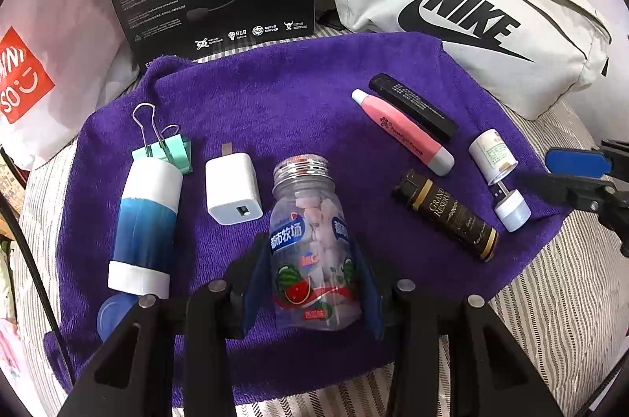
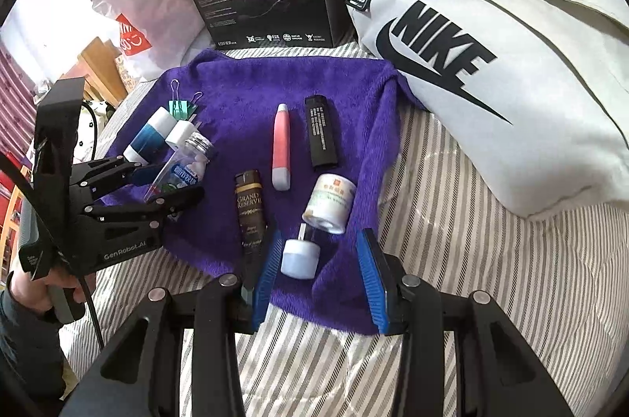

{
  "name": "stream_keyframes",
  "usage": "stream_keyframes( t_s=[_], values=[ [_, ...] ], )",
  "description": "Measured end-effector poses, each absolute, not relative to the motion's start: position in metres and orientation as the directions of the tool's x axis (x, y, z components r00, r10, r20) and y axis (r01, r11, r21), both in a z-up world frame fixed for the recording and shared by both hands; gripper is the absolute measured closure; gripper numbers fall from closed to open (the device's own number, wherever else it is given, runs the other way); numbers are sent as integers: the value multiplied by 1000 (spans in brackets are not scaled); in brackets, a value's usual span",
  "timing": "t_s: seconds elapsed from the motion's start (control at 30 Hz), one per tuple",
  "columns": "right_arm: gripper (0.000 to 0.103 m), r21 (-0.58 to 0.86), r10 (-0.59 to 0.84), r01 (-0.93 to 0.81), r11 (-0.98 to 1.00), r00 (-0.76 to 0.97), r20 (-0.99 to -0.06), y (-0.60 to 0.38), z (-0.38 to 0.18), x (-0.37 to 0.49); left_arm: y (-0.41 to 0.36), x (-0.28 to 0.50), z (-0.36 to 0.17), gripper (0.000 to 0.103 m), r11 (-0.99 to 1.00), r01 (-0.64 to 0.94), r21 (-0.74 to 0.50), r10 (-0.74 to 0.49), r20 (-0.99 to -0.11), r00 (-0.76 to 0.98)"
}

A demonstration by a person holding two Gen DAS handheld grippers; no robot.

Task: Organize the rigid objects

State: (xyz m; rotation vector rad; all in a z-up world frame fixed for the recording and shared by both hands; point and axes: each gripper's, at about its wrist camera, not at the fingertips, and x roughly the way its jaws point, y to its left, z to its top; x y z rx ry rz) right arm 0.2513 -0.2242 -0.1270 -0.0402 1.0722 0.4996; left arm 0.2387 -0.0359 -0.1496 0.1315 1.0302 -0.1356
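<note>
The candy bottle (image 1: 312, 244) is held between the pads of the left gripper (image 1: 310, 279), near the front edge of the purple towel (image 1: 295, 94). Its long axis is seen to run away from the gripper, with the open threaded mouth toward the far edge of the towel; in the right wrist view it appears tilted, though whether its base touches the towel cannot be told. The jaws are closed to the width of the bottle's body and both pads are pressed on its sides.

On the towel's left half, just beside the bottle, a white charger (image 1: 232, 190) and a blue and white tube (image 1: 145, 228) are laid out, with a green binder clip (image 1: 173, 151) beyond the tube.

The right gripper (image 2: 318, 271) is held partly open and nothing is gripped by it. It is poised over the towel's right front corner, where a small pale cap (image 2: 300, 257) lies between the blue pads without being touched. A white pill bottle (image 2: 330, 202) lies just beyond that cap. For these two things the right gripper is plainly the nearer one.
</note>
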Motion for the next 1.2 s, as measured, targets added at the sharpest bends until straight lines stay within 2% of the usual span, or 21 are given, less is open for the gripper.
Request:
stream_keyframes(
  t_s=[0.13, 0.2, 0.3, 0.33, 0.37, 0.43, 0.47, 0.5, 0.67, 0.8, 0.9, 1.03, 1.2],
  values=[
    [62, 211, 375, -401, 891, 391, -840, -228, -122, 243, -39, 237, -150, 54, 983, 176, 54, -44, -861, 507],
    [57, 212, 375, -396, 894, 398, -837, -230, -119, 238, -36, 236, -150, 52, 987, 157, 30, -53, -864, 501],
    [51, 216, 378, -389, 896, 412, -829, -231, -111, 228, -32, 234, -149, 42, 991, 134, -6, -72, -866, 495],
    [50, 218, 378, -383, 898, 416, -827, -232, -108, 224, -31, 232, -149, 36, 992, 127, -21, -81, -867, 491],
    [48, 219, 377, -377, 900, 420, -825, -233, -105, 221, -31, 229, -147, 36, 993, 119, -23, -80, -864, 498],
    [41, 219, 372, -362, 906, 435, -820, -234, -96, 213, -32, 219, -140, 32, 993, 119, -27, -85, -851, 518],
    [33, 218, 370, -356, 909, 445, -816, -235, -93, 209, -33, 215, -137, 23, 992, 122, -34, -93, -844, 527],
    [26, 216, 366, -347, 913, 462, -808, -237, -87, 203, -34, 209, -132, 18, 991, 124, -44, -105, -835, 540],
    [16, 209, 350, -316, 925, 500, -792, -239, -73, 183, -36, 175, -110, 1, 990, 118, -82, -136, -795, 591],
    [10, 198, 325, -285, 938, 522, -789, -239, -70, 165, -26, 148, -95, 1, 991, 73, -113, -134, -780, 611],
    [0, 174, 285, -250, 952, 533, -797, -234, -70, 151, -19, 125, -83, 0, 998, 22, -61, -61, -763, 643],
    [0, 177, 270, -220, 959, 532, -803, -232, -69, 131, -14, 94, -63, 0, 1000, -21, 20, 29, -743, 669],
    [0, 218, 289, -195, 956, 525, -801, -239, -61, 110, -14, 66, -45, 0, 999, -44, 17, 43, -733, 679]
  ],
)
